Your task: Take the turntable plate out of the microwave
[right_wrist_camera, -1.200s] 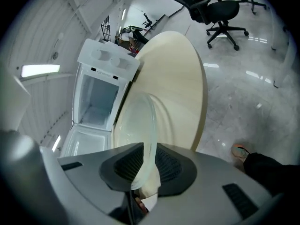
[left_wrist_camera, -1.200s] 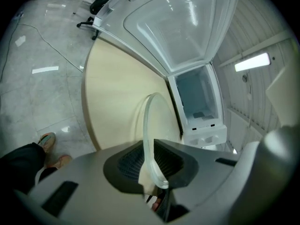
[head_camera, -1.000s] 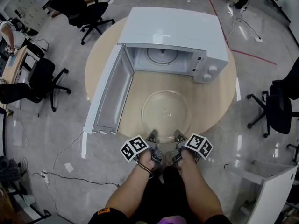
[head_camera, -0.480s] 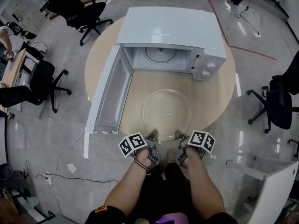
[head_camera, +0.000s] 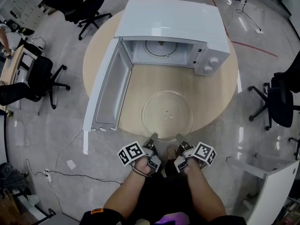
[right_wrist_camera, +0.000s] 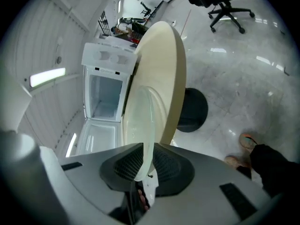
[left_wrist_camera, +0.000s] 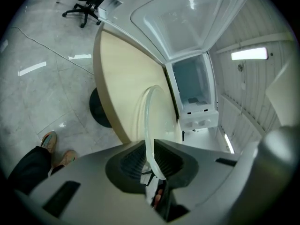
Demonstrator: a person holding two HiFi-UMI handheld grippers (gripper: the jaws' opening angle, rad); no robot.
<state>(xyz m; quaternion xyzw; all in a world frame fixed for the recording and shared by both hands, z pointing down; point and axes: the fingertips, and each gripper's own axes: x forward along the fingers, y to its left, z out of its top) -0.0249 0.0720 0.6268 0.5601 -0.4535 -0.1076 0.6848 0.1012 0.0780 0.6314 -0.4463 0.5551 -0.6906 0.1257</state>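
Observation:
The clear glass turntable plate [head_camera: 167, 115] lies flat on the round wooden table [head_camera: 213, 95], in front of the open white microwave [head_camera: 173, 18]. Its near rim reaches the table's front edge. My left gripper [head_camera: 153, 138] holds that rim left of centre. In the left gripper view the rim [left_wrist_camera: 147, 109] runs between the ribbed pads, and the left gripper's [left_wrist_camera: 151, 161] jaws are closing on it. My right gripper [head_camera: 180, 138] is shut on the same rim right of centre, and the right gripper view shows the plate's edge [right_wrist_camera: 140, 121] clamped in the right gripper [right_wrist_camera: 144, 165].
The microwave door [head_camera: 105, 93] hangs open to the left over the table. Inside the oven the roller ring [head_camera: 161, 48] shows on the floor. Office chairs [head_camera: 40, 81] stand around the table, and cables lie on the floor at the left.
Both grippers have drawn back toward me with the plate's rim in them. The plate has slid a little away from the microwave toward the table's front edge.

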